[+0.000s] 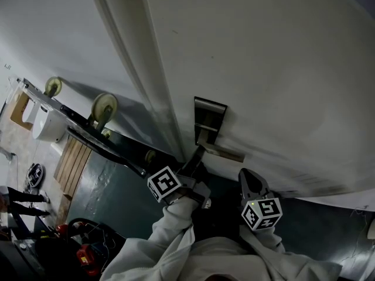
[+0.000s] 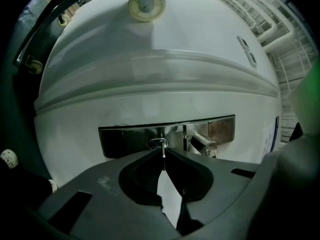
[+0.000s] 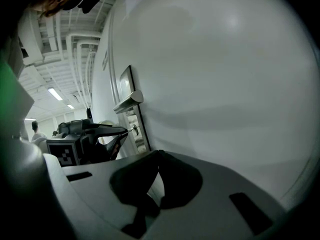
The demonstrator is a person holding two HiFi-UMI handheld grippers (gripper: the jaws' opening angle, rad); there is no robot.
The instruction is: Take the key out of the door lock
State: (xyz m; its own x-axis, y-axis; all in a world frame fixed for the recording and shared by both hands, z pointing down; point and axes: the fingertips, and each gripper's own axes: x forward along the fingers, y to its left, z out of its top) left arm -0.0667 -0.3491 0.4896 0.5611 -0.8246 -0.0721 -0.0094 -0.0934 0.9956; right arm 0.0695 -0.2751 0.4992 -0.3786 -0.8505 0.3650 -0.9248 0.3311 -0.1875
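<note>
A small metal key sticks out of the keyhole in the steel lock plate on the white door. My left gripper is shut on the key, its dark jaws pinched together right at the plate. The lever handle juts out just to the right. From above, the left gripper reaches up to the lock plate under the handle. My right gripper hangs apart to the right, shut and empty. The right gripper view shows the left gripper holding the key.
A trolley with pale wheels stands against the wall left of the door. Dark green floor lies below, with red tools and cables at the lower left. A person stands far off in the hall.
</note>
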